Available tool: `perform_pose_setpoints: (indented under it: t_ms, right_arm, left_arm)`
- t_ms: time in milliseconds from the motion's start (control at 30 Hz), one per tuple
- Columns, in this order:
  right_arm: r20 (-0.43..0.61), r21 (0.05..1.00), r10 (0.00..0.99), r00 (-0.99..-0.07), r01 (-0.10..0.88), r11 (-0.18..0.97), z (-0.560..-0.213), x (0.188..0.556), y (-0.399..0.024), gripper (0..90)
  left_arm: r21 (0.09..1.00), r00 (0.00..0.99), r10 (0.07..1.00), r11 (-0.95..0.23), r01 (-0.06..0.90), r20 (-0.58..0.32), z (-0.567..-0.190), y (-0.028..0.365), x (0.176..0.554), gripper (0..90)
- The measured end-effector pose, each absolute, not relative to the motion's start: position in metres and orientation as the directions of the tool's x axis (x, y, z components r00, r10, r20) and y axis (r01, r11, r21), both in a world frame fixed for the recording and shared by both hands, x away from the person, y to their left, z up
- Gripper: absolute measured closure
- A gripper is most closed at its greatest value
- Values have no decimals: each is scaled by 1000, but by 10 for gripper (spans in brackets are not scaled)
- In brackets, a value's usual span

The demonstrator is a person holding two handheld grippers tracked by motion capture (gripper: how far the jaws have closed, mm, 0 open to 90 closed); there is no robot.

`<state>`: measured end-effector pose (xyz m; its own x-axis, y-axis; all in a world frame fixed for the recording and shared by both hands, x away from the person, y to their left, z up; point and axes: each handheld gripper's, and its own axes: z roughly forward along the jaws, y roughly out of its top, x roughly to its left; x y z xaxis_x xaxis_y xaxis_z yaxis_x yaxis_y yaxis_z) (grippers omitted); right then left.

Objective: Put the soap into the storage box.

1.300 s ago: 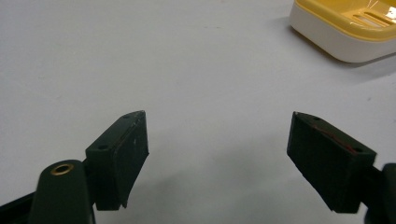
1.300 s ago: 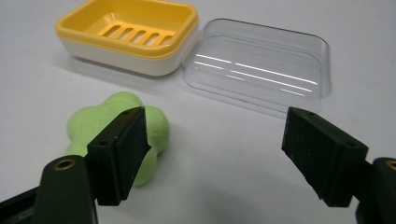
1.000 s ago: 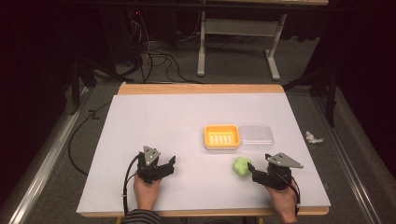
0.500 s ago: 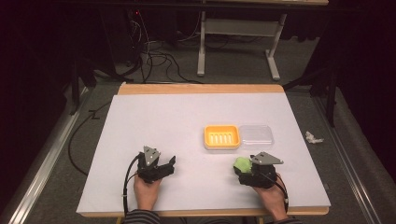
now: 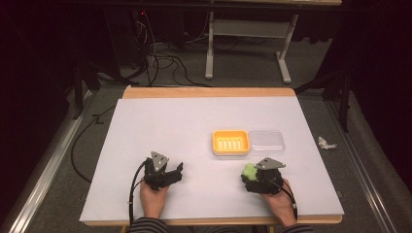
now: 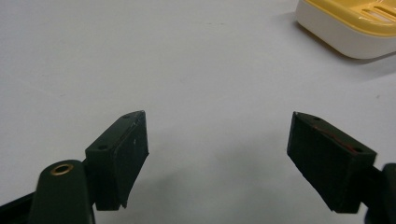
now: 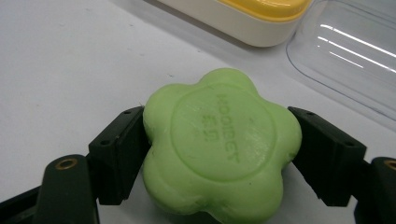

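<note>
My right gripper (image 5: 252, 175) sits against the green soap (image 5: 249, 171), just short of the yellow dish (image 5: 231, 142).

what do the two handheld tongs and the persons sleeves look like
Both tongs, left and right, are black and blocky, each topped by a grey three-cornered plate, with a black cable trailing back past the hand. Up close, the jaws end in flat rectangular black pads with small screw holes, and a brass-coloured ring sits at the jaw base. The sleeves are striped.
</note>
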<state>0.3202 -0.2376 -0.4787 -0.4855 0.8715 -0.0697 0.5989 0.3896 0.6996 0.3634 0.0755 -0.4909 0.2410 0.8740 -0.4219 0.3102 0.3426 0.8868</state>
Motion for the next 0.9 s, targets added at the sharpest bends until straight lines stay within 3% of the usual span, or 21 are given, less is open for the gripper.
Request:
perform_pose_setpoints:
  t_ms: [900]
  right_arm:
    - [-56,714,860,-507,582,390,-477,321,-245,262]
  left_arm:
    - [888,244,875,338,312,-418,-491,75,363,210]
